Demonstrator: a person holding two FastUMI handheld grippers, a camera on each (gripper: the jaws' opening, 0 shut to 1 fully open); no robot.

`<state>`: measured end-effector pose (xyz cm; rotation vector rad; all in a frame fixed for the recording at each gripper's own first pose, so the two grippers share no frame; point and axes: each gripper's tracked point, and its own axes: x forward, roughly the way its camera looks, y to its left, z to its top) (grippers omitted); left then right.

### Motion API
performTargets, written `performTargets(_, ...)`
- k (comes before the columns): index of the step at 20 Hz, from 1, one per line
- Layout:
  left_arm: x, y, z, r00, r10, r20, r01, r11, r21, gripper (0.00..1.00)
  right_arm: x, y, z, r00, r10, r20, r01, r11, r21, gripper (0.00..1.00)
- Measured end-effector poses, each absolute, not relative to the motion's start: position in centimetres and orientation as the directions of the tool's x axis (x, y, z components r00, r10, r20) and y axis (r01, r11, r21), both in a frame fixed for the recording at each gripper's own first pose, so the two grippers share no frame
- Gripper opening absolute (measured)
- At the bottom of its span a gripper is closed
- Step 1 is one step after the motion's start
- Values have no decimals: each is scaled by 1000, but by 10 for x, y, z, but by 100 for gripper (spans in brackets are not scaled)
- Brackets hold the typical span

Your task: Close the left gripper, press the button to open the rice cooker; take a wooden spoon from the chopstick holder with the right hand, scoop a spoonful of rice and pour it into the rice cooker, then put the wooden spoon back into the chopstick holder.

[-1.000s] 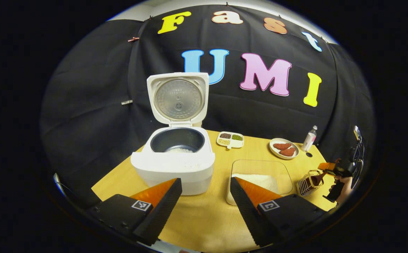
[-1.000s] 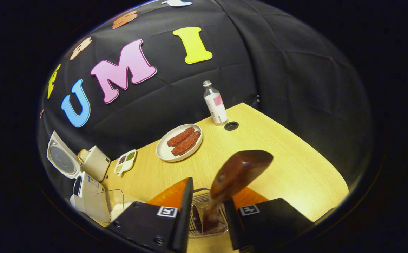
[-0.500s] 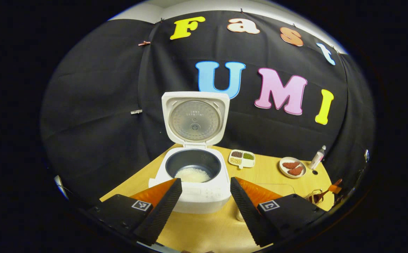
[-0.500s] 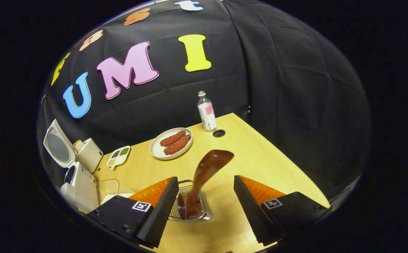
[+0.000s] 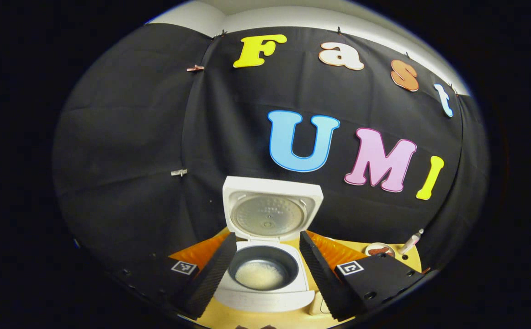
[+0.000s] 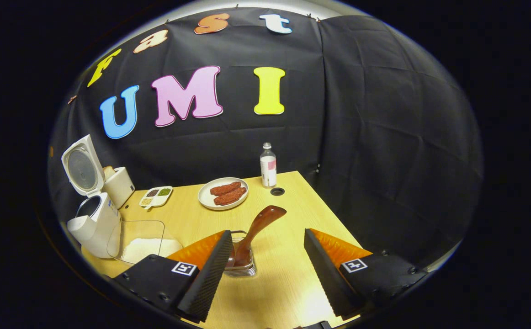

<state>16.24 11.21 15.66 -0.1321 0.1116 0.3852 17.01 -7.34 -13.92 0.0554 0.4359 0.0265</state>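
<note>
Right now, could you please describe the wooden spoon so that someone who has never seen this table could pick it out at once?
Start at the yellow wooden table in the right gripper view and find the small wire chopstick holder near its front edge, just ahead of the open right gripper. The wooden spoon stands in it, leaning right. It is the only dark brown, glossy utensil there.

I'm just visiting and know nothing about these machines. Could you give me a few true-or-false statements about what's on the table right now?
1. The cooker lid is open. True.
2. The spoon stands in the holder. True.
3. The right claw is clamped on the spoon. False: it is open, apart from it.
4. The cooker pot is bare. False: rice lies in it.
5. The plate is beside a bottle. True.
</note>
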Motion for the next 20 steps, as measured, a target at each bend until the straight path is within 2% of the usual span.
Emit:
performTargets(6,229,154,219,942,313,-119,-328,934,-141,96,141,-59,-118,922,40,-385,-16,998,65,99)
performTargets(11,301,185,239,946,309,-101,-321,936,-145,95,123,-42,-115,913,52,-404,-25,997,72,99)
performTargets(17,381,201,215,945,286,-157,-304,946,-107,95,105,-34,-109,909,41,-414,-10,997,77,99)
performTargets(20,404,202,185,931,272,-244,-299,951,-80,95,98,-36,-110,909,29,-417,-2,998,64,99)
